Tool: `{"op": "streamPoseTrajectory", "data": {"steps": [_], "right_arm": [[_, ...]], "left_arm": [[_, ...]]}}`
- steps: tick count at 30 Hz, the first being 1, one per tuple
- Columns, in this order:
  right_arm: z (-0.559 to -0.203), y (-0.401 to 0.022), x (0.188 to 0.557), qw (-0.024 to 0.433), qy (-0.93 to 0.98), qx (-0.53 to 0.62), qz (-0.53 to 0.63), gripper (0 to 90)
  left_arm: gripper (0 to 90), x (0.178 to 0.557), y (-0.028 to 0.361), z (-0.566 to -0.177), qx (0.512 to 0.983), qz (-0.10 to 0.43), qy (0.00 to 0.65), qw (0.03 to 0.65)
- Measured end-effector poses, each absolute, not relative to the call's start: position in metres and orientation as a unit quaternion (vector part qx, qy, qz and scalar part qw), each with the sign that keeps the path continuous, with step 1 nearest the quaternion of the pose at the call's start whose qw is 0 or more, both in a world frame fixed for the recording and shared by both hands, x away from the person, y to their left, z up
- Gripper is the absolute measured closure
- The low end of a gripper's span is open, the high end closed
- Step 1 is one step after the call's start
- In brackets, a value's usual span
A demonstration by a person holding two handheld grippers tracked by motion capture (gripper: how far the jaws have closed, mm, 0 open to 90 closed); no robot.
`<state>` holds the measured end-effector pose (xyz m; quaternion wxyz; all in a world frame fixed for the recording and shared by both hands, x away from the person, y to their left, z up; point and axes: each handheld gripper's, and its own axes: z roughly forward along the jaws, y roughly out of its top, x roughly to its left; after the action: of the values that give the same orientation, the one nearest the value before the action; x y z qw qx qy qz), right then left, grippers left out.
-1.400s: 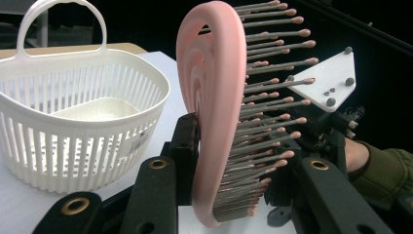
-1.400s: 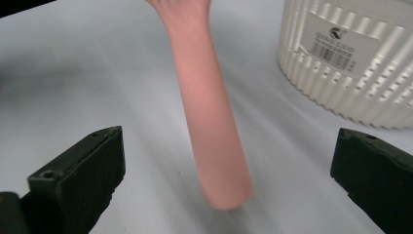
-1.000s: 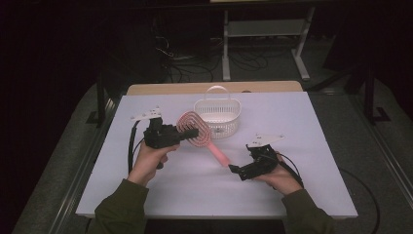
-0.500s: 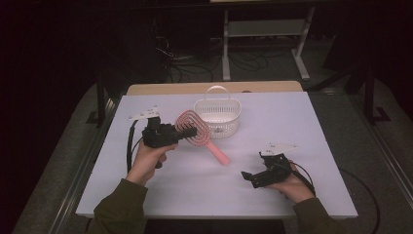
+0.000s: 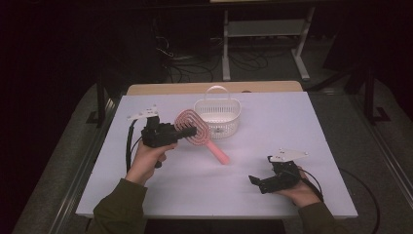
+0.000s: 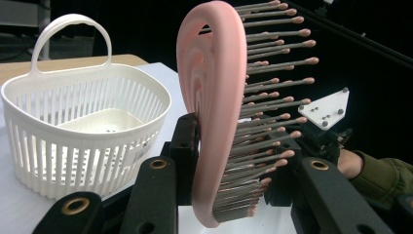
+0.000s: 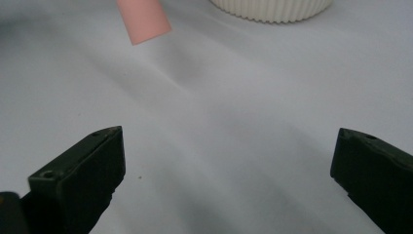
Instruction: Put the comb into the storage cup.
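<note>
One pink hairbrush point(image 5: 195, 131), one white basket point(image 5: 217, 117) and two grippers are what you have on the counter point(image 5: 302, 126). Your left gripper point(image 5: 182, 132) has its fingers clamped on the brush's looped head, one pad on the smooth back, the other in the bristles. The brush is pink, its open-looped head carrying rows of grey bristles with pink tips, and its straight handle slants down toward the counter's middle. It sits just beside the basket's near wall. Your right gripper point(image 5: 254, 181) rests low near the front edge, fingers spread wide with nothing between them. Bare white surface lies between it and the handle tip.
</note>
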<state>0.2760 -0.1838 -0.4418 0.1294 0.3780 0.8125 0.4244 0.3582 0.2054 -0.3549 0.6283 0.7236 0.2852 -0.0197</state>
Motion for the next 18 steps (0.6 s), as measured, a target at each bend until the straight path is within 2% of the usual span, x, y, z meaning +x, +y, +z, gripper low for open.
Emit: {"op": "streamPoseTrajectory", "data": {"steps": [18], "right_arm": [[-0.444,-0.181,0.277,0.133,0.821,0.377,0.408,0.0]], "left_arm": [[64.9,0.370,0.203,-0.335,0.716,-0.019,0.273,0.642]]}}
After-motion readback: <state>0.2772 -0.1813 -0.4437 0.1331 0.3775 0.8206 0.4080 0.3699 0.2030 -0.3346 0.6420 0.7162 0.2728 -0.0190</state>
